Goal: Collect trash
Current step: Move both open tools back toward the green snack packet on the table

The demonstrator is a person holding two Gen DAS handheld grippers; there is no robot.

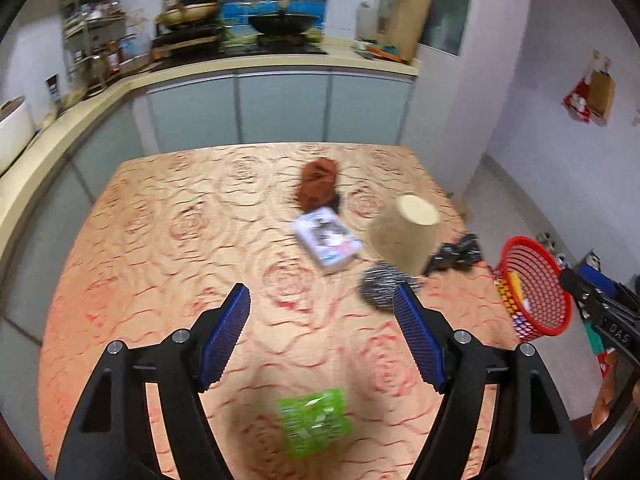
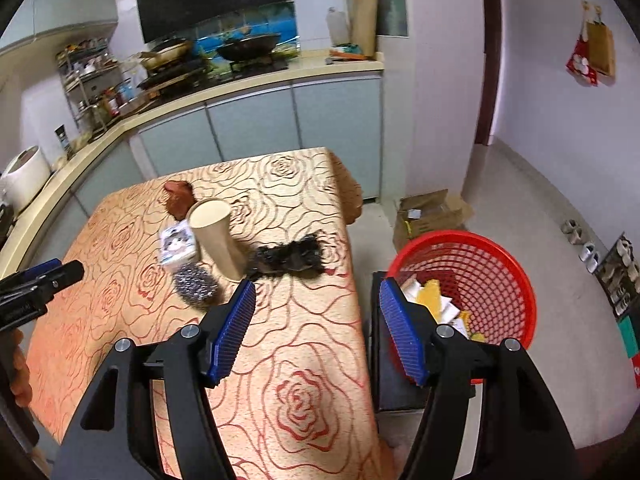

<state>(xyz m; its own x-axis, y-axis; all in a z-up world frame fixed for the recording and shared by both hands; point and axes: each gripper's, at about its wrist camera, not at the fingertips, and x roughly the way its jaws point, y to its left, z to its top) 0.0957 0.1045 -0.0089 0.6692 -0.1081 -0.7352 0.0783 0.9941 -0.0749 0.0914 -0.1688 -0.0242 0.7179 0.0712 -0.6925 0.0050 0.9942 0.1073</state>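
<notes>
A table under a rose-patterned cloth (image 1: 160,260) carries loose trash. My left gripper (image 1: 321,294) hovers open over it, nothing between its blue pads. A green wrapper (image 1: 314,424) lies just below it. Further off are a cat-print tissue pack (image 1: 328,238), a beige paper cup (image 1: 404,236), a steel scourer (image 1: 384,286), a black crumpled bag (image 1: 458,254) and a brown wad (image 1: 318,184). My right gripper (image 2: 317,286) is open and empty over the table's right edge, the scourer (image 2: 196,282) and black bag (image 2: 288,258) just ahead. The red basket (image 2: 500,260) beside the table holds paper scraps.
The basket rests on a black stand (image 2: 396,380) by the table's right side. A cardboard box (image 2: 432,212) and shoes lie on the floor beyond. A kitchen counter (image 1: 280,64) with pans runs behind and along the left, with a white rice cooker (image 2: 24,176).
</notes>
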